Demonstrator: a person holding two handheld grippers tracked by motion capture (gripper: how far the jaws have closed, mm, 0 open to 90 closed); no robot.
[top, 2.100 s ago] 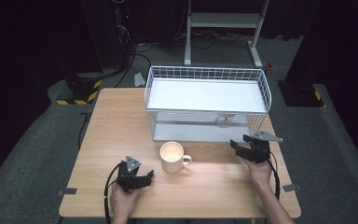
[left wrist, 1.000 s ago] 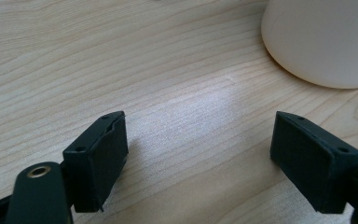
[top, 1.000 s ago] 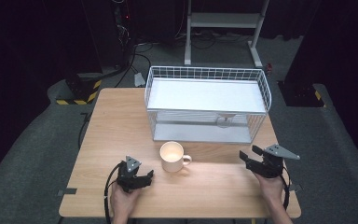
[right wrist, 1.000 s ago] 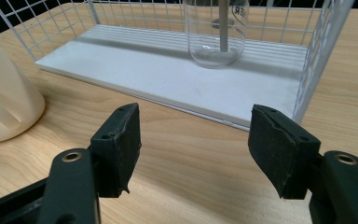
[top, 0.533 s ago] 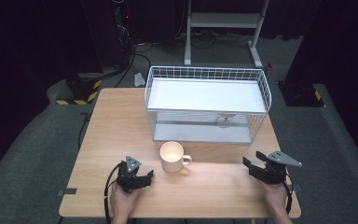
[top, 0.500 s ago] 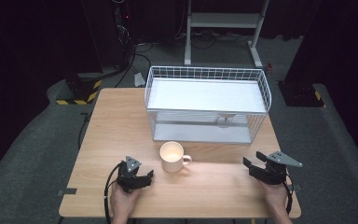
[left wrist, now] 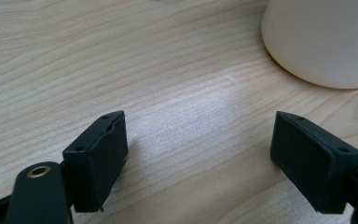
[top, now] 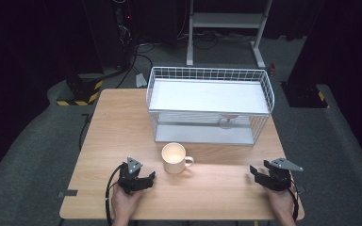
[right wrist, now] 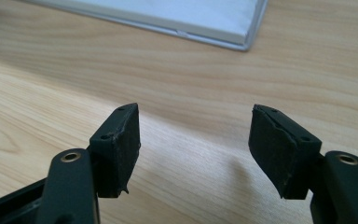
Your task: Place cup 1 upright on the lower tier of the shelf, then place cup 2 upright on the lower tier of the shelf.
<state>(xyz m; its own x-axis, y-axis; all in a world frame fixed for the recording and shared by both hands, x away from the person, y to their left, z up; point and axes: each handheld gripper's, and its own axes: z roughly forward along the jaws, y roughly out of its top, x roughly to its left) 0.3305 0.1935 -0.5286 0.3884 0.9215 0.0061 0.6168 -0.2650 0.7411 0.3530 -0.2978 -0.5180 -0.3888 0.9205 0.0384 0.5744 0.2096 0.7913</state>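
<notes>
We hold both hand-held grippers wide and empty, left (top: pixel 136 178) at seven o'clock, right (top: pixel 269 176) at five; the cream mug (top: pixel 175 158) sits centre tabletop (top: pixel 118 127). Probably approach low, squaring to its body.

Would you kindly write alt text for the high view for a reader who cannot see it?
A cream mug stands on a wooden table in front of a white wire basket. Near the front edge, a person's hands hold the left gripper and right gripper, both empty.
</notes>
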